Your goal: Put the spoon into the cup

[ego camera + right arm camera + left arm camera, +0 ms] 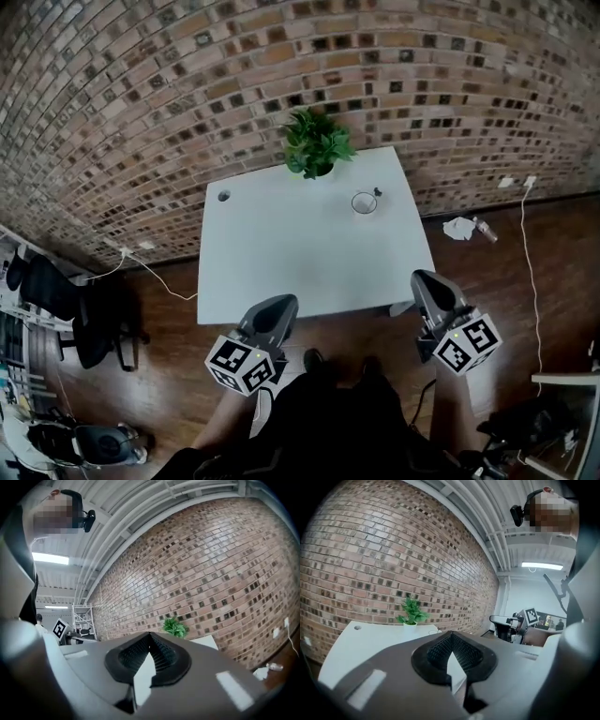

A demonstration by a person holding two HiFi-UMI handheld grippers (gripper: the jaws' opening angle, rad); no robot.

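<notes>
The fingers of the left gripper [451, 635] are pressed together on nothing, and those of the right gripper [150, 634] as well. Both hang at the near edge of the desk [281, 253], I judge because no grasp is begun. The cup [364, 202] stands well apart, near the plant [317, 141]. The spoon [377, 192] is probably the small dark thing just beside it.

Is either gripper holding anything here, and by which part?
Nothing is held: the left gripper and the right gripper both have their jaws shut and empty.

Small dark item [377, 192] beside cup [364, 202] being shown too small for identifying. Surface [361, 641] being largely hidden behind left gripper [451, 637] and right gripper [150, 635] in their own views.
</notes>
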